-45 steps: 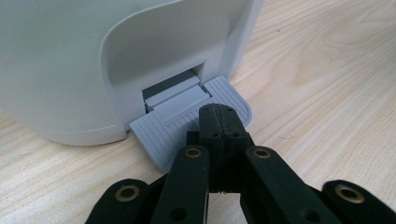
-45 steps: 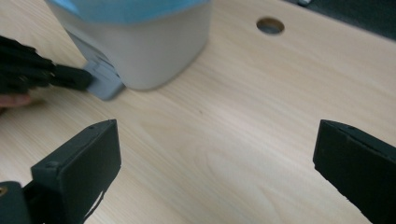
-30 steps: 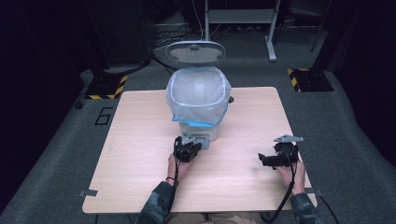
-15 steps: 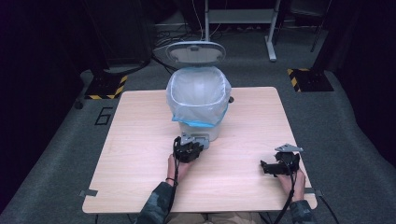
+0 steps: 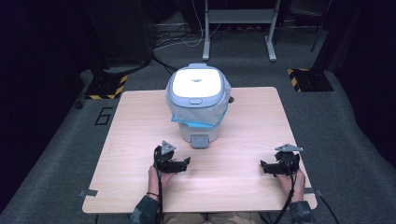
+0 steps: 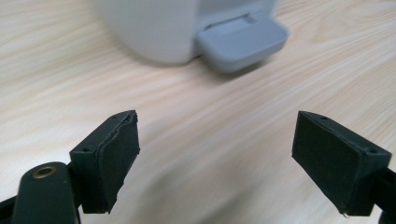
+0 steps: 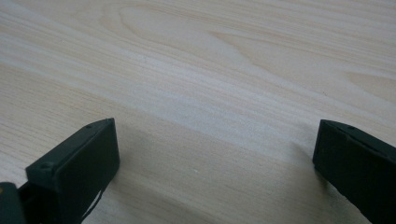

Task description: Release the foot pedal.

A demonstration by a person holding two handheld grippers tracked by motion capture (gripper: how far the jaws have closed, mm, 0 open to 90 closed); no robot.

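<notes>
Centrally, bin (image 5: pixel 198 105) stands lidded on table (image 5: pixel 130 121), bag tucked under lid, pedal (image 6: pixel 240 41) facing left gripper (image 5: pixel 187 164). Its jaws have just opened, nothing between. Right gripper (image 5: pixel 264 166) also gapes, well apart from bin.

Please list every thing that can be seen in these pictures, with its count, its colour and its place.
bin: one, white-grey, lid closed, far middle of table
bag: one, clear-bluish, hanging out under the lid
pedal: one, grey, at bin's foot
table: one, light wood
metal stand: one, grey, on floor behind
left gripper: one, black, jaws wide, just opening, nothing between, near pedal
right gripper: one, black, open, over bare wood
hands: two, bottom edge
</notes>
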